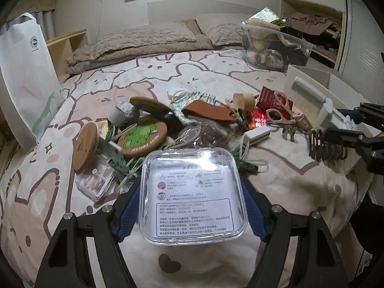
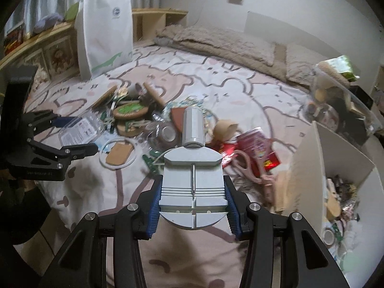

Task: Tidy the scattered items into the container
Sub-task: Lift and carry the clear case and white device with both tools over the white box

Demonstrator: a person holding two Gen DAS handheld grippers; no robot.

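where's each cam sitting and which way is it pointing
Left wrist: on the left gripper, looking forward and down over the bed at the clutter pile; its own fingers clamp a clear plastic box; the right gripper enters at the right edge.
Right wrist: on the right gripper, angled down across the bed toward the white tote bag; its fingers clamp a grey plastic tool; the left gripper shows at left.
Shared: bed, pile, pink scissors, tote bag, both held items.

Our left gripper [image 1: 192,204] and right gripper [image 2: 192,206] share black linkage arms, silver screws and ribbed blue pads [image 2: 154,206].
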